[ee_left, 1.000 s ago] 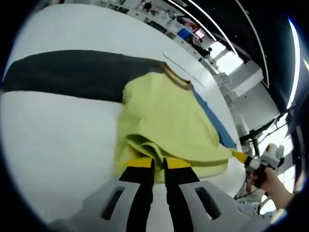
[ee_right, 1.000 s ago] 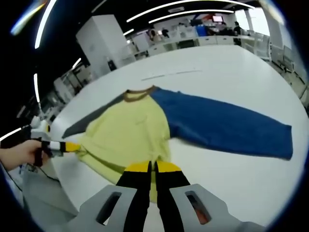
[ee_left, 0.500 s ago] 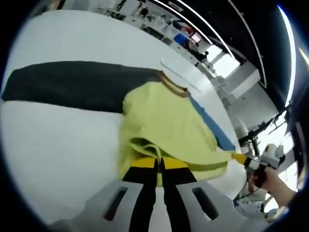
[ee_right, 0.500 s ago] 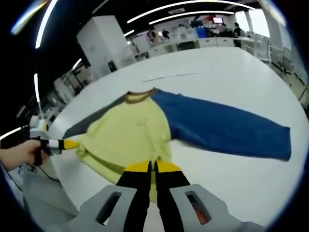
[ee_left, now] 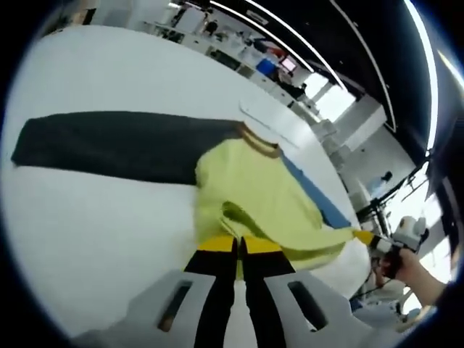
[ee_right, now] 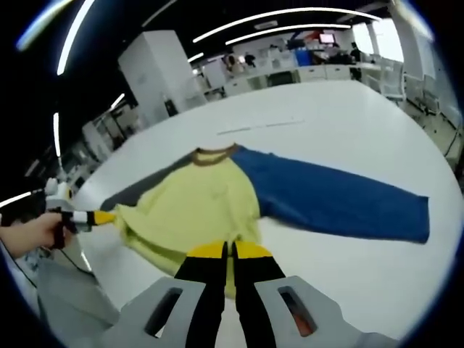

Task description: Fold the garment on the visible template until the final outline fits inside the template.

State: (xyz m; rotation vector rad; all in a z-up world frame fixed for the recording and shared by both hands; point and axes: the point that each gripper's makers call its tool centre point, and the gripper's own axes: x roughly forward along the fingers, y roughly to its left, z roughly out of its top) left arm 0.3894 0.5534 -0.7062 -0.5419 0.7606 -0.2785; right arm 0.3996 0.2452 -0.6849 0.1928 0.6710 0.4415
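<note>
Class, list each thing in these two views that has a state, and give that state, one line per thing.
Left tongs: shut on the garment's hem.
Right tongs: shut on the garment's hem.
Garment: hem lifted and bunched, body on the table.
Blue sleeve: spread flat.
Dark sleeve: spread flat.
Table: bearing the garment.

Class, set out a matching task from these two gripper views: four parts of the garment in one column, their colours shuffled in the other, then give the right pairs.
Column one:
1. Body of the garment
2. Sleeve stretched out in the right gripper view
3. Sleeve stretched out in the left gripper view
4. Neckband

Column two:
a. brown
b. dark grey
c. yellow-green
d. blue

Pairs: 1-c, 2-d, 3-b, 4-a
</note>
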